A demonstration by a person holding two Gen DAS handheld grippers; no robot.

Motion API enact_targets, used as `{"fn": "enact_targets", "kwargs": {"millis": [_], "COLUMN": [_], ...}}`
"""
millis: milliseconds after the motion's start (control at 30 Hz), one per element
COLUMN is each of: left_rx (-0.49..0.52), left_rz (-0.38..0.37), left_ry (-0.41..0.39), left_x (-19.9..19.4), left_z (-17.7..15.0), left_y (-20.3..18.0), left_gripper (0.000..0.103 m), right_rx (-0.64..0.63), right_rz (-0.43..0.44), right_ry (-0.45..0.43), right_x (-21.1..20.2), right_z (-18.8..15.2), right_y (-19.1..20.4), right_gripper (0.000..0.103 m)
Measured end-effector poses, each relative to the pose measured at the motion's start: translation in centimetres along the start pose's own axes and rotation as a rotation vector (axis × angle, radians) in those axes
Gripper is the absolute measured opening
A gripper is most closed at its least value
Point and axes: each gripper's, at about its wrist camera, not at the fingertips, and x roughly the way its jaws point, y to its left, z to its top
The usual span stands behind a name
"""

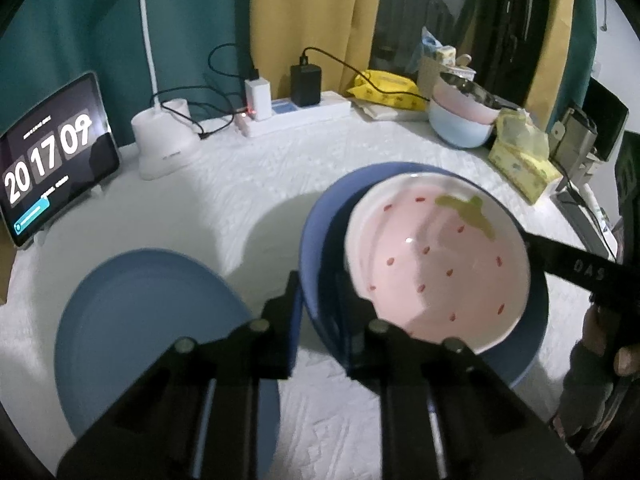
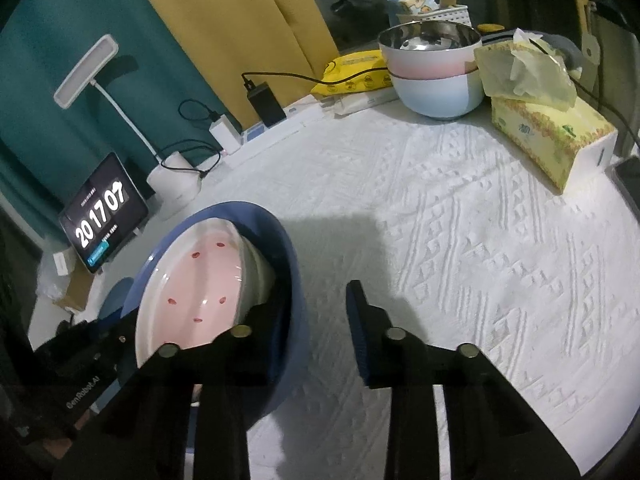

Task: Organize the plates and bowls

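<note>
Bowl, pink with red specks, sat tilted inside blue bowl at mid-bench. Left gripper jaws were clamped narrow on blue bowl's near-left rim. Right gripper jaws straddled its right rim, one finger inside, one outside, gap visible, no clamp. Blue plate lay flat to the left. Stacked bowls stood far right.

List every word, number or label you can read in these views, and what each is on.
"20 17 09": tablet clock, left wrist view; the right wrist view reads "20 17 07".
"DAS": right gripper's finger.
"GenRobot.AI": left gripper's body.
Small lines on the tablet, print on the tissue box and yellow wipes pack: too blurred.
</note>
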Motion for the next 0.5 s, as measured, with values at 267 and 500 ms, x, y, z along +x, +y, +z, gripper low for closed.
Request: {"fn": "enact_targets", "kwargs": {"millis": [267,500], "left_rx": [0.000,0.005], "left_rz": [-0.003,-0.010], "left_ry": [-0.011,-0.027], "left_x": [-0.3,-1.0], "left_z": [-0.2,-0.3], "left_y": [0.1,0.2], "left_gripper": [0.013,0.013], "right_rx": [-0.003,-0.003], "right_rz": [-0.021,-0.038], "right_ry": [-0.015,-0.018], "right_x": [-0.3,-0.7], "right_z": [-0.1,-0.4], "right_y": [1.4,1.7], "right_gripper": [0.008,0.008]}}
